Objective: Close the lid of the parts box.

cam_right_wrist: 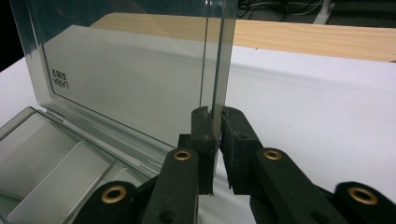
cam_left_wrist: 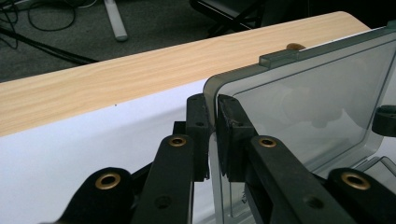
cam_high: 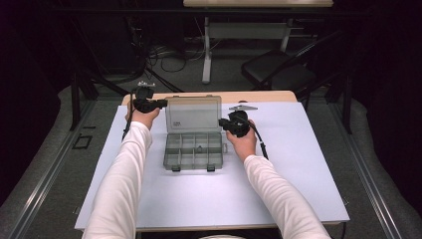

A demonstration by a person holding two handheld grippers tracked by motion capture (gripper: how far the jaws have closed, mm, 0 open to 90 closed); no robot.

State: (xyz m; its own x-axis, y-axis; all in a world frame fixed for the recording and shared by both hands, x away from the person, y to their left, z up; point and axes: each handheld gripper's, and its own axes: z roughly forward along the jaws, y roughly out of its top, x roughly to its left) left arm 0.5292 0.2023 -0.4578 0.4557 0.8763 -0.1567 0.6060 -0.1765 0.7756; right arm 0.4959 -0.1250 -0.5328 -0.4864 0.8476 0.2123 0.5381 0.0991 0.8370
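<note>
Long white sleeves cover both forearms of the person to the wrists. The left tool (cam_high: 145, 104) and the right tool (cam_high: 235, 123) are matte black, each with two flat jaws on jointed links pinned with brass-coloured rivets; a black cable trails from each, and a grey three-cornered plate tops the right one.

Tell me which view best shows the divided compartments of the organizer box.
The high view: it looks down into the box's tray, showing its full grid of dividers beneath the upright lid. The right gripper view catches a few compartments at its lower left. The left gripper view offers a sliver of the tray behind the lid.
</note>
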